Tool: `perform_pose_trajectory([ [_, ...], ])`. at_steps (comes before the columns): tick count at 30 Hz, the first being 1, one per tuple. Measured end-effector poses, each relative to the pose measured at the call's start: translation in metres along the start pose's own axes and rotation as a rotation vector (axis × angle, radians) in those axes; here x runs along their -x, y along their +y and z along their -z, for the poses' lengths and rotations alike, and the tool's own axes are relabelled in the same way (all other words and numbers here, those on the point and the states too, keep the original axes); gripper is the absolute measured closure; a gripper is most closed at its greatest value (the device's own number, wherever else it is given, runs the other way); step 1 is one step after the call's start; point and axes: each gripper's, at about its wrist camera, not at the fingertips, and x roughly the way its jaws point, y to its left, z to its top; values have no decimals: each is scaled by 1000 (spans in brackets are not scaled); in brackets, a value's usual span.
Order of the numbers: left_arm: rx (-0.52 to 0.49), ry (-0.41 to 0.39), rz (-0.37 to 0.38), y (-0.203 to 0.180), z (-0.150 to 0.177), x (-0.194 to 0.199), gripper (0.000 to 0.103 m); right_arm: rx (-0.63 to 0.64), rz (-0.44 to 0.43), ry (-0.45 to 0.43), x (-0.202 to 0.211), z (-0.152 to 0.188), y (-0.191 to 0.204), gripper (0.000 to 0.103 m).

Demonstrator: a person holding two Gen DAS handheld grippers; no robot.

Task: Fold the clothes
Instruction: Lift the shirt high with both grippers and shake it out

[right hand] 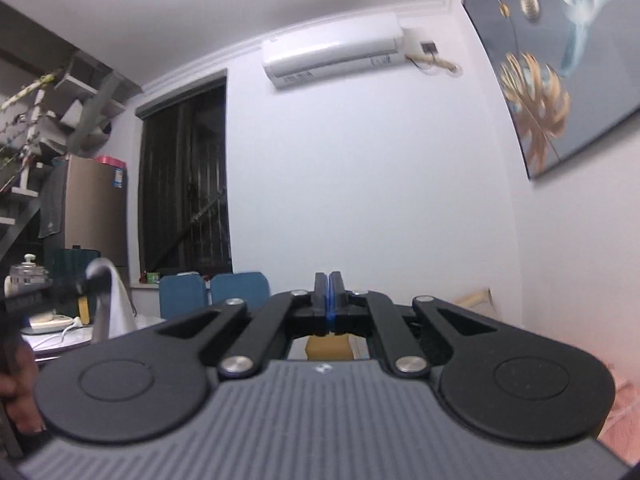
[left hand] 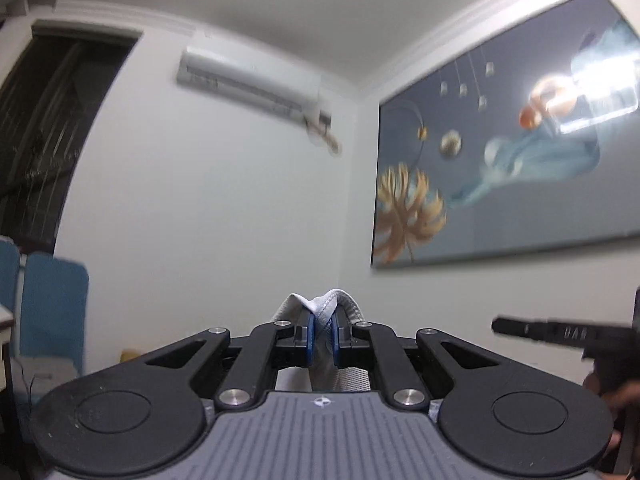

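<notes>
Left wrist view: my left tongs (left hand: 321, 330) pinch a bunched light grey garment (left hand: 320, 305), its fold poking just beyond the tips; right wrist view: my right tongs (right hand: 328, 294) are pressed together, nothing visible between them; I judge folding barely started.

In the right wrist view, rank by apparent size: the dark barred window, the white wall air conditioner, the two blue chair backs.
1. dark barred window
2. white wall air conditioner
3. two blue chair backs; each looks alike, and distance may skew this.
</notes>
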Motion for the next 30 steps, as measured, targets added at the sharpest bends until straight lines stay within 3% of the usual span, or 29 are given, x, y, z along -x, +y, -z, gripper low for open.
perform_pose_trajectory([
  [5,97,171,-14,13,98,-45,94,-71,-73,184,-11,98,6,98],
  [9,159,241,-31,36,162,-80,94,-140,-110,323,-27,181,16,98],
  [14,215,314,-57,76,224,-118,94,-184,-147,459,-49,251,24,95],
  [16,239,343,-69,95,242,-122,94,-182,-180,499,-52,272,27,70],
  [17,250,356,-74,104,250,-123,94,-181,-196,519,-53,283,28,35],
  [18,259,364,-77,113,256,-120,94,-180,-213,539,-54,293,29,17],
  [22,253,363,-75,125,260,-129,94,-79,-308,634,-58,317,49,21],
  [23,248,362,-78,127,262,-130,94,-57,-306,660,-62,322,53,28],
  [27,247,360,-98,129,252,-125,94,-33,-228,784,-77,342,54,57],
  [30,258,354,-108,131,245,-116,94,-49,-186,857,-80,350,48,61],
])
